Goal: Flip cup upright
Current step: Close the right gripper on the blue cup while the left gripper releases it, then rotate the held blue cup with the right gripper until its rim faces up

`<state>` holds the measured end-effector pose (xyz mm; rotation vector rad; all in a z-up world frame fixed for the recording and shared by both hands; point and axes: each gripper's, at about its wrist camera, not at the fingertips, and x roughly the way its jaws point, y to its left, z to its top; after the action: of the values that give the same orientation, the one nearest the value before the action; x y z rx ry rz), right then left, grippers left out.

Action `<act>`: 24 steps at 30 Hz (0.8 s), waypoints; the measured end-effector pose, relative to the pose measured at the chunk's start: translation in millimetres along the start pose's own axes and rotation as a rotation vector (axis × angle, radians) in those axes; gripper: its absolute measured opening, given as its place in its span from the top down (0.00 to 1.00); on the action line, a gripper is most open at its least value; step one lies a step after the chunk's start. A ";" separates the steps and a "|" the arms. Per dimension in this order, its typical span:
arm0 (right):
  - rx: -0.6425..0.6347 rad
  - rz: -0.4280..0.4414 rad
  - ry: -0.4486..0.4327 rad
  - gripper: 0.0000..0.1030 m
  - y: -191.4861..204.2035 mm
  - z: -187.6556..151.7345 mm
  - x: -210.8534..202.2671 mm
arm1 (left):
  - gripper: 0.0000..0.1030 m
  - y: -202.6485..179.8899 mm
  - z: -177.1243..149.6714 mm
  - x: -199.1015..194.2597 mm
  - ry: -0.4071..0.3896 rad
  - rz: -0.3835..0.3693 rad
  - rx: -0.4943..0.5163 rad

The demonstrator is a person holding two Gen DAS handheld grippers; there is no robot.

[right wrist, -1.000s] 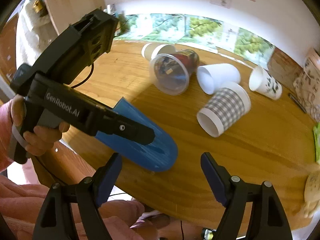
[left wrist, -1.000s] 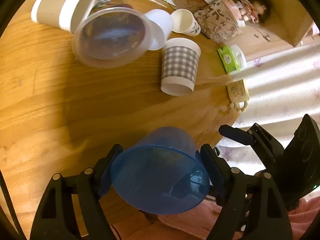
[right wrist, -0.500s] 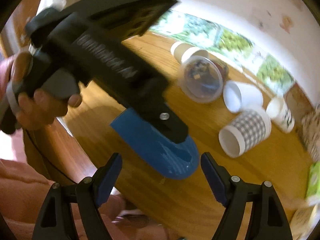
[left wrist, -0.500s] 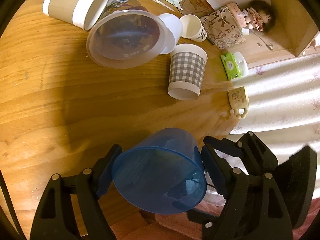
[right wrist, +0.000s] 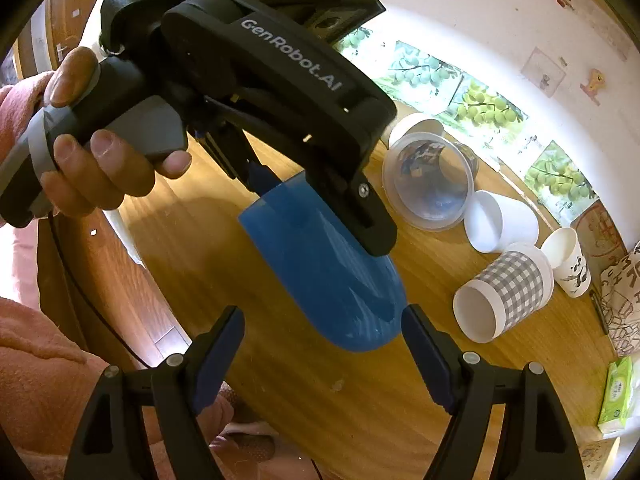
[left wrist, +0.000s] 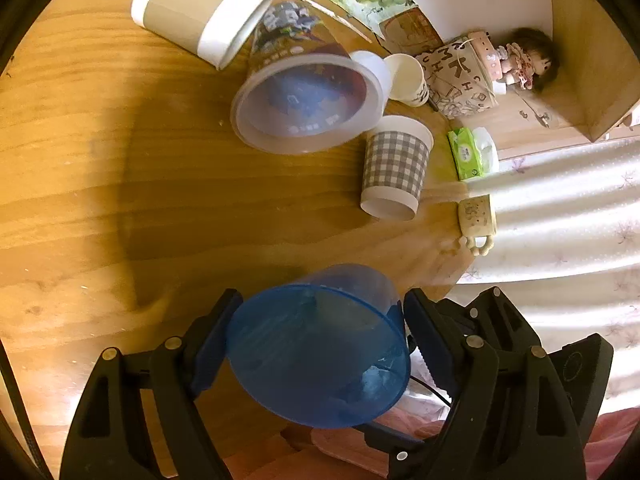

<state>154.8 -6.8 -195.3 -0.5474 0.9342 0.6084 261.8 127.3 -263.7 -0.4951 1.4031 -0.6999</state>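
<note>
Left gripper (left wrist: 320,336) clamped on translucent blue plastic cup (left wrist: 320,344), held tilted above near edge of round wooden table (left wrist: 120,200), mouth toward camera. Right gripper (right wrist: 322,340) spread wide, holding nothing, just beside cup's base. Grey checked paper cup (left wrist: 394,174) lying on side mid-table.

Your left gripper (right wrist: 256,92) is matte black plastic with white "GenRobot.AI" lettering, a grey handle and silver screws. Both grippers carry dark blue pads (left wrist: 212,344) on black ribbed arms. Your sleeve (right wrist: 36,380) is fuzzy pink; a black cable (right wrist: 92,304) trails below.
</note>
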 end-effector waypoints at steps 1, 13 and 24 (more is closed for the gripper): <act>0.001 -0.003 -0.001 0.21 0.1 0.4 0.3 | 0.17 0.0 0.8 -1.8 -0.003 0.008 0.005; 0.009 -0.010 -0.034 0.21 1.7 8.5 2.7 | 0.17 -1.9 9.5 -27.6 -0.082 0.051 0.043; -0.078 0.040 -0.025 0.20 23.5 15.9 22.0 | 0.17 10.5 -1.6 -31.6 -0.089 0.076 0.019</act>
<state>157.6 25.7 -210.4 -0.5905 0.9026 0.6886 261.1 157.0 -248.7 -0.4502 1.3243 -0.6218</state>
